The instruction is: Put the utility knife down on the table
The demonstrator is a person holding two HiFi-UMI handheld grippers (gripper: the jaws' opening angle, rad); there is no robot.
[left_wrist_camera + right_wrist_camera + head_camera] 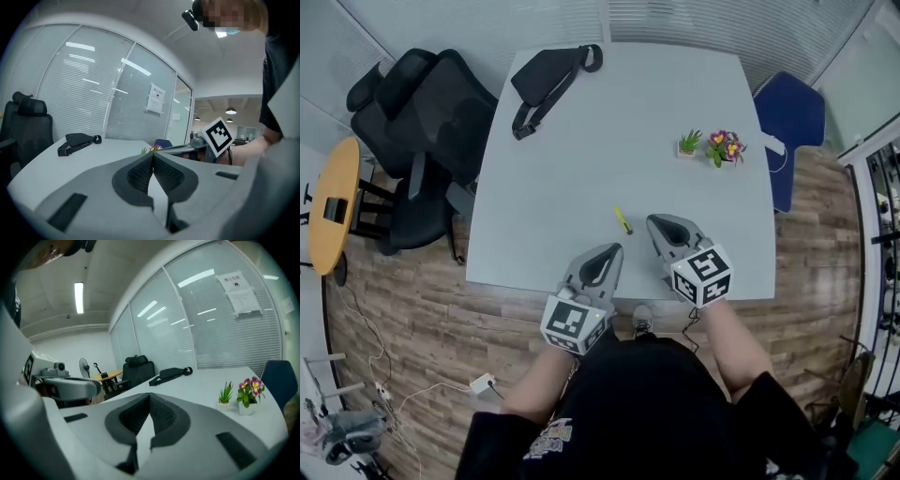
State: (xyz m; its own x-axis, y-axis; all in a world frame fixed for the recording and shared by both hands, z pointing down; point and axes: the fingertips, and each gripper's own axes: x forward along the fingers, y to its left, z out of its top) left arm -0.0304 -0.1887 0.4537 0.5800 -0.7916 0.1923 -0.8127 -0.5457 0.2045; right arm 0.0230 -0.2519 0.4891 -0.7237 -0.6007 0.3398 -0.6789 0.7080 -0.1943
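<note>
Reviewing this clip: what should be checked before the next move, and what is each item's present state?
1. Utility knife lying flat on the table: ok.
2. Left tool empty, jaws together: ok.
3. Right tool empty, jaws together: ok.
4. Utility knife apart from both tools, touching neither: ok.
5. Blade retracted: cannot tell, too small in the head view.

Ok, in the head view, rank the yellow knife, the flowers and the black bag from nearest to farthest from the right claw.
1. Knife, just left of the right claw.
2. Flowers, farther back, right side.
3. Bag, far edge, left.
</note>
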